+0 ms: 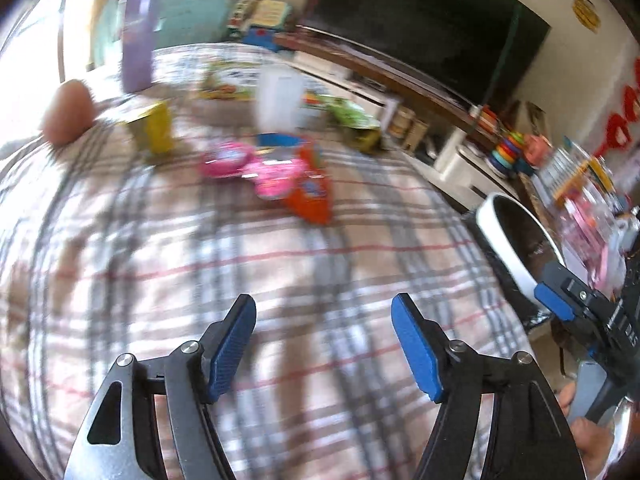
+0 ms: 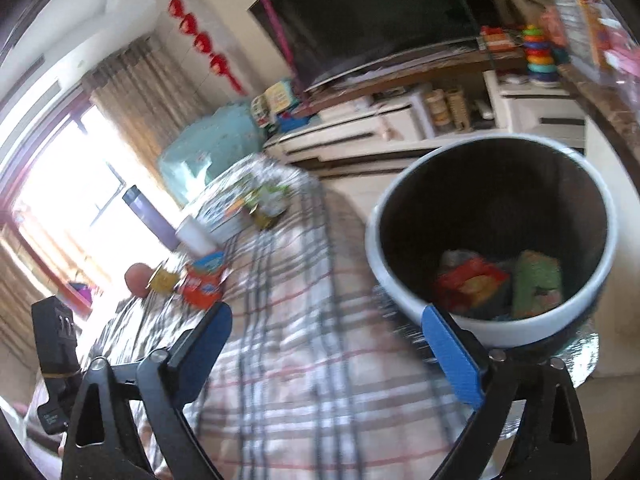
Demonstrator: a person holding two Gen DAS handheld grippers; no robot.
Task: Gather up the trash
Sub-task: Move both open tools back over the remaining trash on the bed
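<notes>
My left gripper (image 1: 324, 340) is open and empty above the plaid tablecloth (image 1: 240, 280). Ahead of it lie an orange wrapper (image 1: 314, 196), pink wrappers (image 1: 248, 168), a yellow carton (image 1: 154, 128) and a green packet (image 1: 352, 118). A white trash bin (image 2: 492, 236) with a dark inside stands at the table's right edge and holds a red-orange wrapper (image 2: 470, 284) and a green wrapper (image 2: 536, 284). My right gripper (image 2: 326, 328) is open and empty beside the bin, its right finger near the rim. The bin (image 1: 516, 240) and the right gripper's fingers (image 1: 554, 306) show in the left wrist view.
A purple bottle (image 1: 138, 36), a white cup (image 1: 278, 98) and a peach-coloured egg-shaped thing (image 1: 68, 112) stand on the table. Behind are a dark TV (image 1: 432, 20), a low cabinet (image 2: 400, 128) with toys and a bright window (image 2: 60, 200).
</notes>
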